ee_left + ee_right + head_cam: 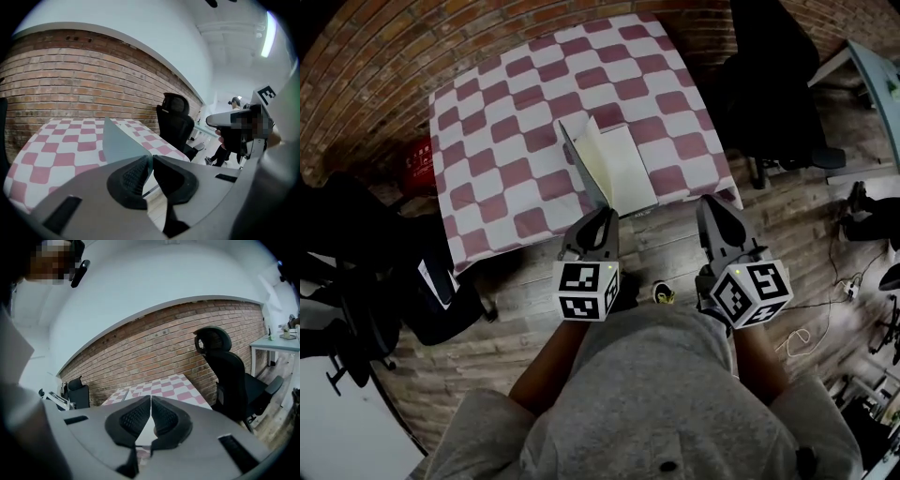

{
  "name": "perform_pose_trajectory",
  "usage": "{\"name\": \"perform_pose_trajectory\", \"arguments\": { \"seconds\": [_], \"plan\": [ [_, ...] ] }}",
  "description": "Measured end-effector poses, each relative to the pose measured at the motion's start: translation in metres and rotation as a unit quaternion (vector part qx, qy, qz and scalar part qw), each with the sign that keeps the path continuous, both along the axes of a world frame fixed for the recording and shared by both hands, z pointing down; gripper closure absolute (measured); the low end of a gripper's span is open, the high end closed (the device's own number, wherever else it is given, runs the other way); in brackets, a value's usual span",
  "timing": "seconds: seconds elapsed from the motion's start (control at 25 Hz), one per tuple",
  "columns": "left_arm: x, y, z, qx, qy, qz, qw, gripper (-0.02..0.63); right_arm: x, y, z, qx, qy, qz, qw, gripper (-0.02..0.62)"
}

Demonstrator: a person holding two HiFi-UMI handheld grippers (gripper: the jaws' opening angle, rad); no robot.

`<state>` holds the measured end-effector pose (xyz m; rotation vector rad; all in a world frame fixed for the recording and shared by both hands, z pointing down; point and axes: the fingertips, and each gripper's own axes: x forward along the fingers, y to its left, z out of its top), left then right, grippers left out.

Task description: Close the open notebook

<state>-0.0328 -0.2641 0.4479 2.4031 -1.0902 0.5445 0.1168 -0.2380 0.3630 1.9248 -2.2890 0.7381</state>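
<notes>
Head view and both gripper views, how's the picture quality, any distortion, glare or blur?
Head view: fisheye, the checked tablecloth bows at its edges. Left gripper view: a ceiling strip light glares top right; the left tool, shut on the notebook cover, is sharp. Right gripper view: the brick wall bends into an arch, corners black.

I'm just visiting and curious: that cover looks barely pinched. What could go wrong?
The left gripper pinches only the edge of the raised cover; it might slip and flop open. The notebook lies at the near edge of the table, and the right gripper, shut and empty, isn't steadying it, so it may slide off.
</notes>
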Motion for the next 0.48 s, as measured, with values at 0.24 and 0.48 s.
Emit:
{"name": "perform_pose_trajectory", "arguments": {
  "seconds": [0.24, 0.48],
  "plan": [
    [0.038, 0.003, 0.017, 0.002, -0.010, 0.055, 0.9984, 0.562, 0.028, 0.022, 0.002, -0.008, 0.008, 0.042, 0.999, 0.569],
    [0.067, 0.016, 0.042, -0.022, -0.028, 0.117, 0.9925, 0.499, 0.048, 0.044, 0.004, -0.016, 0.011, 0.076, 0.997, 0.568]
  ]
}}
